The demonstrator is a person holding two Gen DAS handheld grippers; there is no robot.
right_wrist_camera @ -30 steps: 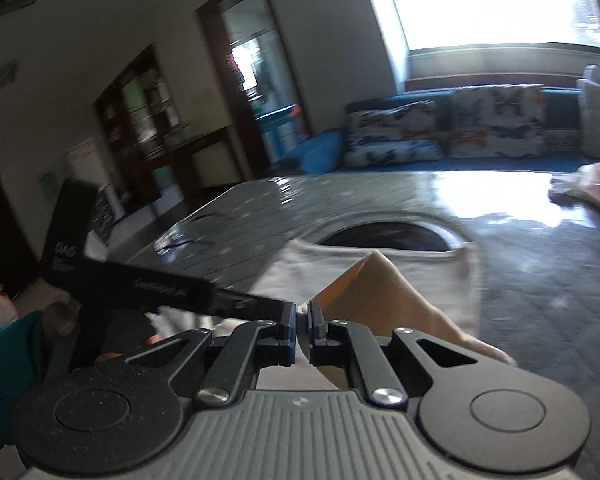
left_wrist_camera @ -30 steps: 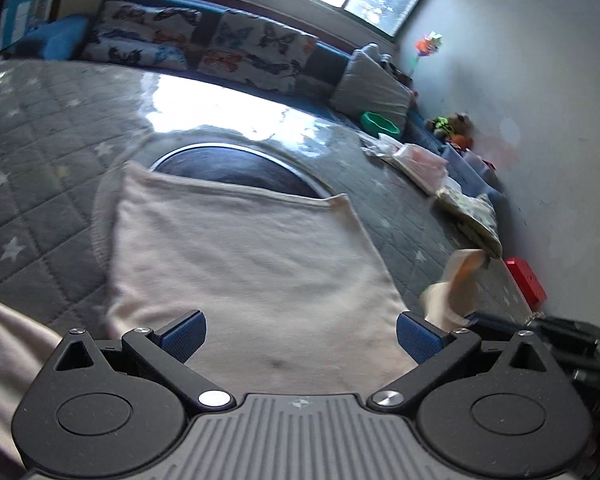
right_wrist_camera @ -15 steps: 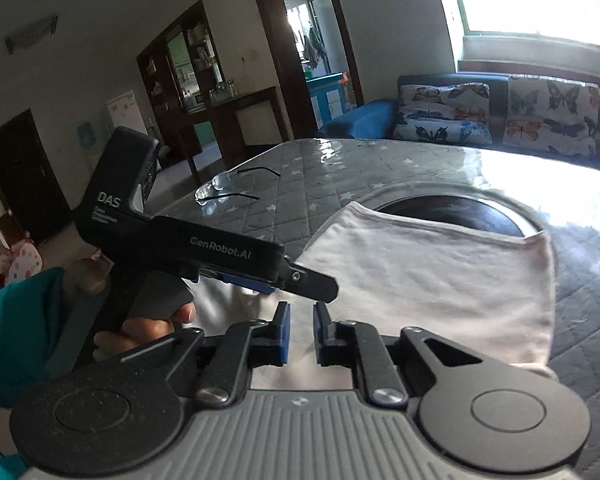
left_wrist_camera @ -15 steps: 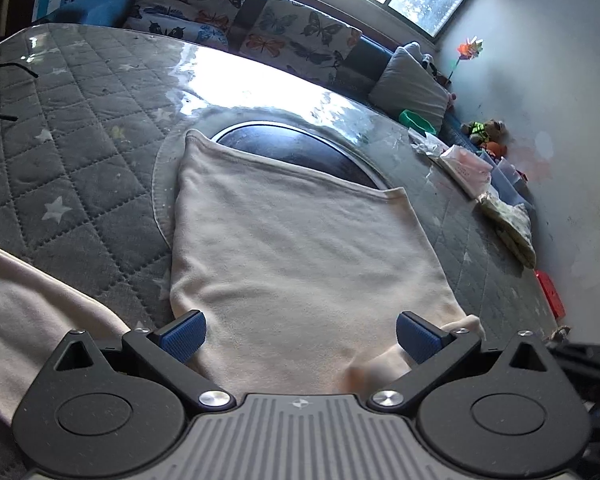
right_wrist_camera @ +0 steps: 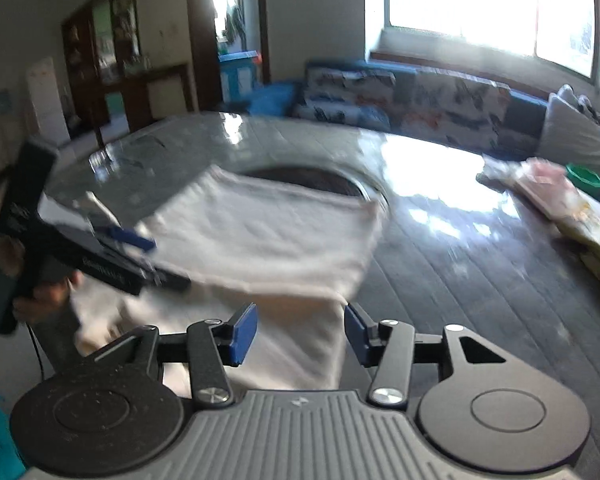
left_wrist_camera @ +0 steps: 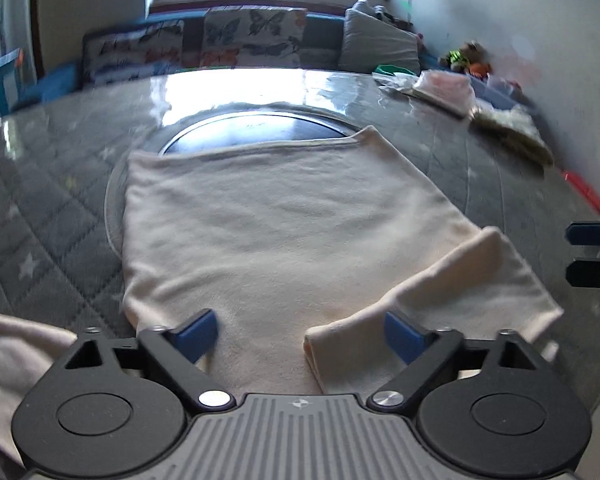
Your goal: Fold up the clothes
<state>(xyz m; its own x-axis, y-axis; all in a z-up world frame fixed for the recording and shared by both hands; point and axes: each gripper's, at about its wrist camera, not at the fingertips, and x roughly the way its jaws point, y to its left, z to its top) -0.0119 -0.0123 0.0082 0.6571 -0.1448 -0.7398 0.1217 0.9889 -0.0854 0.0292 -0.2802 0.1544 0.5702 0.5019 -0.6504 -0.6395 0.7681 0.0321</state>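
While the cream cloth (left_wrist_camera: 268, 216) lies flat mid-tabletop (left_wrist_camera: 52, 184) with its right sleeve (left_wrist_camera: 432, 300) folded in, let go cleanly: right gripper (right_wrist_camera: 300, 334) jaws opening, left gripper (left_wrist_camera: 300, 336) jaws closing, both empty.

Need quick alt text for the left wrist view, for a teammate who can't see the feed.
A cream garment lies flat on a grey quilted table, its right sleeve folded in across the near corner. The left gripper hovers over the near edge, jaws closing but not gripping cloth. The right gripper shows at the right edge.
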